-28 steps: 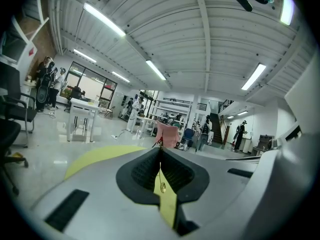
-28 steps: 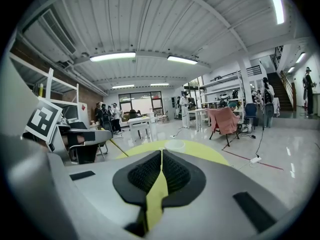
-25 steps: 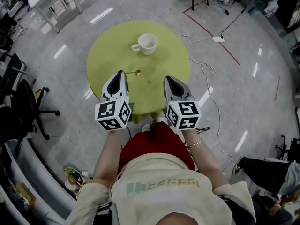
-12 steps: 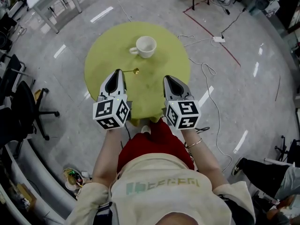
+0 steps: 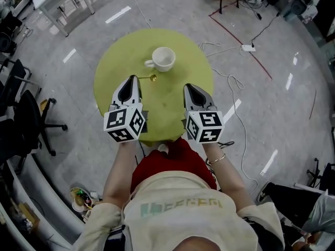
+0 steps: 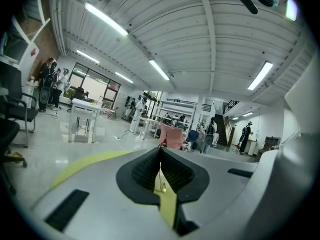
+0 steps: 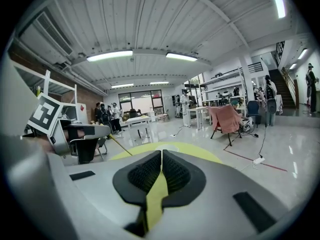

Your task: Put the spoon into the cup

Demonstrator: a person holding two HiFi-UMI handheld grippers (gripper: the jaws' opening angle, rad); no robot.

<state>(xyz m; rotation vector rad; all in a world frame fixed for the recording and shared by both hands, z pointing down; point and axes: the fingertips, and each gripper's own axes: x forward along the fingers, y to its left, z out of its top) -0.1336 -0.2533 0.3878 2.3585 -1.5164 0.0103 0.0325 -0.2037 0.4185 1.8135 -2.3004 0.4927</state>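
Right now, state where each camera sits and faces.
Head view: on the person's head, facing steeply down at table, cup, left gripper, right gripper, forearms.
Left gripper view: rides that gripper, facing across the room; its jaws pinch the spoon.
Right gripper view: likewise; jaws shut, empty. Shares table and left gripper with head view.

Your head camera looks steeply down on the table; left gripper and right gripper cameras skim across it.

Cream shirt, red shorts, grey left claw
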